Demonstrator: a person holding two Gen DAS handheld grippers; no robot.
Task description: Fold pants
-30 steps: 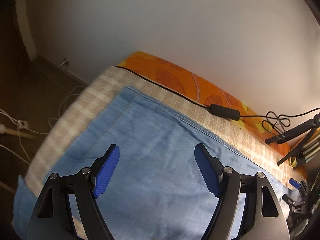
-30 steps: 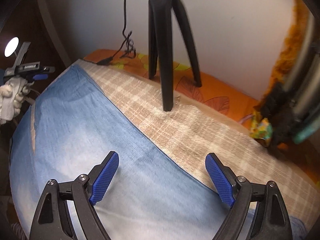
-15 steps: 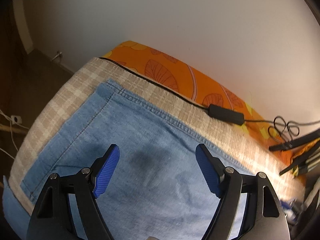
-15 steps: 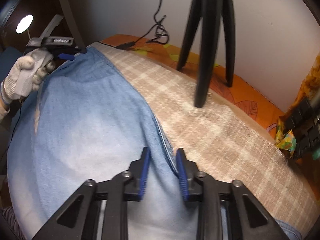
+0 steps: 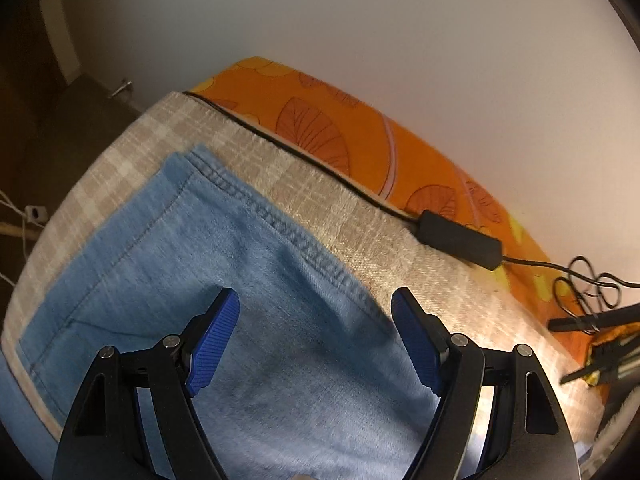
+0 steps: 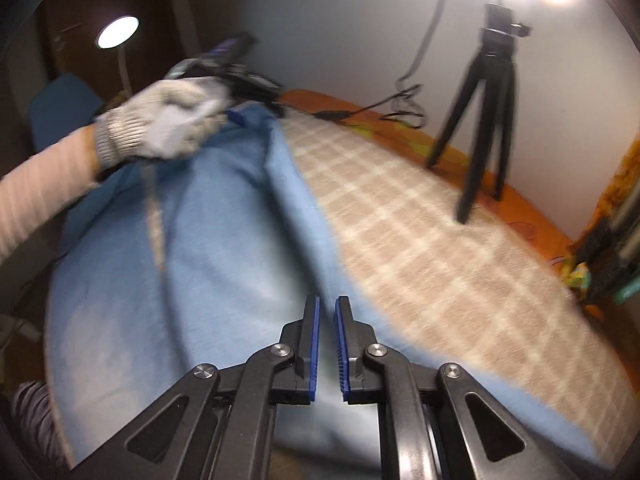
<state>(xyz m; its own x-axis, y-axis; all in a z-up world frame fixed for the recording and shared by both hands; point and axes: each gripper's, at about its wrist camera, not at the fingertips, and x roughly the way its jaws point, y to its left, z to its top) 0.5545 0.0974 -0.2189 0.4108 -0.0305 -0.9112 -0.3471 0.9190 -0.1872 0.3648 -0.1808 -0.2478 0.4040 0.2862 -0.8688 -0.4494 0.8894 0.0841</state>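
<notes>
Light blue denim pants (image 5: pixel 240 280) lie on a beige plaid cloth (image 5: pixel 360 216). In the left wrist view the hem and side seam run toward the far left corner. My left gripper (image 5: pixel 316 312) is open, its blue pads low over the denim beside the seam. In the right wrist view my right gripper (image 6: pixel 327 322) is shut on the pants' edge (image 6: pixel 304 216) and lifts it off the cloth, raising a fold. The left gripper (image 6: pixel 230 62), held in a gloved hand, shows at the far end of the pants.
A black cable with an adapter box (image 5: pixel 458 238) runs along the cloth's far edge over an orange leaf-print sheet (image 5: pixel 340 128). A black tripod (image 6: pixel 486 96) stands on the cloth at the right. A lamp (image 6: pixel 118 32) glows at the back left. A white wall is behind.
My right gripper closed on the pants' edge and has lifted it up. My left gripper stayed open and moved closer to the hem end, lower over the denim.
</notes>
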